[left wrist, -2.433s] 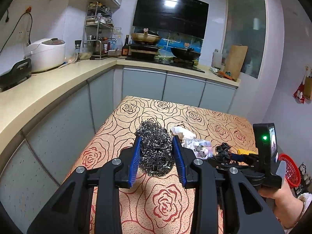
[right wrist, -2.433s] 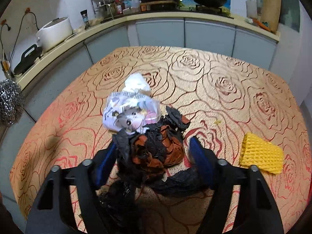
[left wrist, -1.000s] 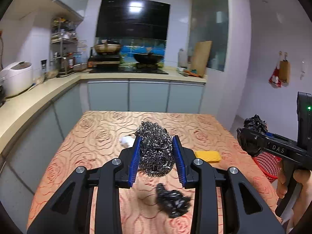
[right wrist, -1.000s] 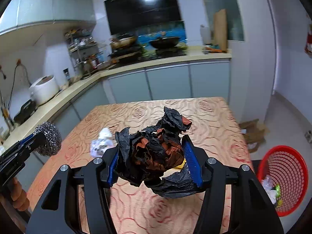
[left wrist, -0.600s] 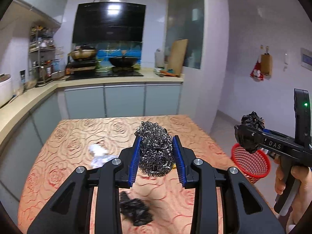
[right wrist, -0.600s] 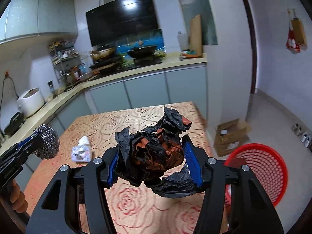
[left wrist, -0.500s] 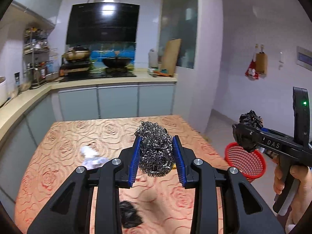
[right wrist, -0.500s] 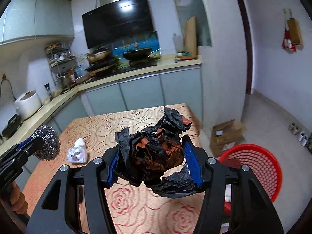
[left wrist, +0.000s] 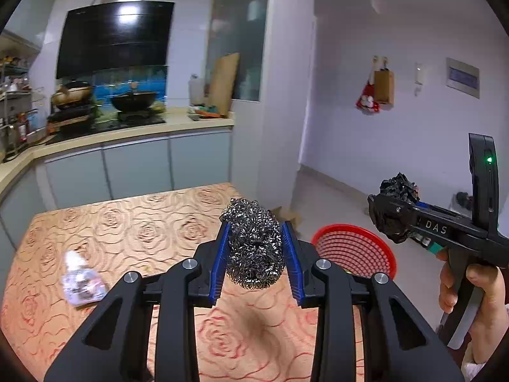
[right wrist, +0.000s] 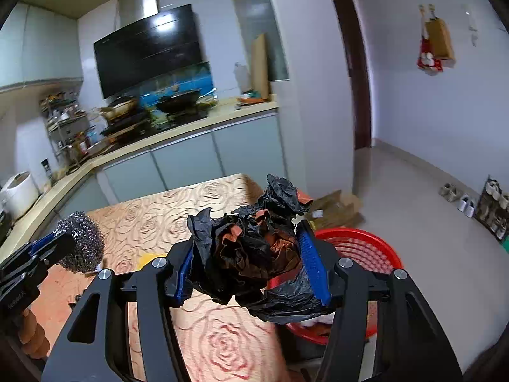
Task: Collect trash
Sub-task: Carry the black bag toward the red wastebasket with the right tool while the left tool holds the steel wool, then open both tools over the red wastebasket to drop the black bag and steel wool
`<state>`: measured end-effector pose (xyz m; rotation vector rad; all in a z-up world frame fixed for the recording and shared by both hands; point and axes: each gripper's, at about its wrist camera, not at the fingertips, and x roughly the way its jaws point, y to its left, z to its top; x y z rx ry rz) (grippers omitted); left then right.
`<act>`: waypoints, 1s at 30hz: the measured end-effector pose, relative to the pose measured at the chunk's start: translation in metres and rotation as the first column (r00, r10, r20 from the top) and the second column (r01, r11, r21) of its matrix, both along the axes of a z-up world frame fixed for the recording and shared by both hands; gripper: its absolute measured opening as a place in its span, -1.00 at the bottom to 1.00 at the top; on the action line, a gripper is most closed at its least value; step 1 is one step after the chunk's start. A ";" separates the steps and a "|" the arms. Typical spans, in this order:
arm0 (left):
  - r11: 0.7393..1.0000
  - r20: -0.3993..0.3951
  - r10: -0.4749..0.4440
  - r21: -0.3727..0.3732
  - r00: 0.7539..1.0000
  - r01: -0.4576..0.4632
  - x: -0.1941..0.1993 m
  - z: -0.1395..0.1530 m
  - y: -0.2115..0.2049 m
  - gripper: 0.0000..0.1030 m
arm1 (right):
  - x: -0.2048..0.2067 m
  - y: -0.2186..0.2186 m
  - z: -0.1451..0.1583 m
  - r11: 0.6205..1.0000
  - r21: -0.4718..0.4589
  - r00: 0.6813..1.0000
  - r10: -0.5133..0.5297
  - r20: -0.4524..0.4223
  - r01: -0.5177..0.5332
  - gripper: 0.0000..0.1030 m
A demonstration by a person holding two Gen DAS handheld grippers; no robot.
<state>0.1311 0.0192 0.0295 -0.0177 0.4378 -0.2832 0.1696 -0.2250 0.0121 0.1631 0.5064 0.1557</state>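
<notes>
My left gripper (left wrist: 256,248) is clamped narrowly on the steel-wool scourer (left wrist: 254,243), and my right gripper (right wrist: 251,262) is closed about halfway on the crumpled black plastic bag (right wrist: 254,251); both loads hang above the table's (left wrist: 127,222) edge, with the red basket (right wrist: 375,248) on the floor just beyond it. I reckon the bag's loose tail could snag a jaw when I let go and miss the basket. A crumpled wrapper (left wrist: 82,285) lies on the table, well away from the basket.
</notes>
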 end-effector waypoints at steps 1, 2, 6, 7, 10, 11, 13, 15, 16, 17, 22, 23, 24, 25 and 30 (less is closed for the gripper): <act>1.000 -0.005 -0.013 -0.002 1.000 0.013 0.003 -0.001 -0.006 -0.39 | -0.001 -0.003 0.000 1.000 -0.002 1.000 -0.008 -0.001 0.008 0.08; 1.000 -0.010 -0.024 -0.004 1.000 0.024 0.006 -0.002 -0.010 -0.39 | -0.001 -0.008 -0.001 1.000 -0.004 1.000 -0.019 -0.002 0.019 0.08; 0.997 -0.030 -0.079 -0.021 0.996 0.078 0.019 -0.008 -0.032 -0.39 | -0.003 -0.028 -0.003 0.998 -0.014 0.998 -0.066 -0.006 0.065 0.08; 0.995 -0.036 -0.095 -0.026 0.995 0.094 0.023 -0.010 -0.037 -0.39 | -0.005 -0.034 -0.004 0.997 -0.016 0.997 -0.078 -0.009 0.078 0.08; 0.990 -0.054 -0.137 -0.042 0.989 0.134 0.030 -0.017 -0.054 -0.39 | -0.004 -0.048 -0.010 0.994 -0.020 0.994 -0.106 -0.022 0.106 0.08; 0.987 -0.063 -0.154 -0.050 0.986 0.151 0.034 -0.019 -0.060 -0.39 | -0.002 -0.052 -0.012 0.993 -0.021 0.993 -0.115 -0.030 0.114 0.08; 0.983 -0.074 -0.180 -0.056 0.981 0.176 0.039 -0.023 -0.071 -0.39 | 0.001 -0.059 -0.017 0.991 -0.021 0.991 -0.129 -0.043 0.129 0.08; 0.978 -0.081 -0.204 -0.050 0.976 0.200 0.047 -0.025 -0.084 -0.39 | 0.003 -0.065 -0.022 0.990 -0.022 0.988 -0.143 -0.054 0.142 0.08; 0.976 -0.084 -0.214 -0.044 0.973 0.211 0.051 -0.026 -0.091 -0.39 | 0.003 -0.068 -0.024 0.989 -0.023 0.987 -0.148 -0.058 0.147 0.08; 0.974 -0.088 -0.227 -0.041 0.970 0.224 0.056 -0.027 -0.097 -0.39 | 0.004 -0.071 -0.026 0.988 -0.024 0.986 -0.152 -0.062 0.151 0.08; 0.963 -0.123 -0.268 -0.037 0.956 0.266 0.073 -0.040 -0.122 -0.39 | 0.012 -0.082 -0.037 0.985 -0.028 0.982 -0.169 -0.089 0.168 0.08; 0.962 -0.133 -0.272 -0.038 0.953 0.270 0.077 -0.043 -0.126 -0.39 | 0.013 -0.084 -0.038 0.985 -0.029 0.981 -0.171 -0.092 0.169 0.08; 0.961 -0.147 -0.278 -0.042 0.949 0.275 0.082 -0.047 -0.130 -0.39 | 0.015 -0.086 -0.041 0.985 -0.032 0.980 -0.171 -0.099 0.169 0.08; 0.959 -0.161 -0.284 -0.048 0.945 0.279 0.085 -0.052 -0.133 -0.39 | 0.018 -0.087 -0.043 0.985 -0.034 0.979 -0.172 -0.105 0.169 0.08; 0.956 -0.208 -0.293 -0.049 0.933 0.289 0.100 -0.069 -0.147 -0.39 | 0.028 -0.094 -0.056 0.983 -0.044 0.973 -0.182 -0.140 0.178 0.08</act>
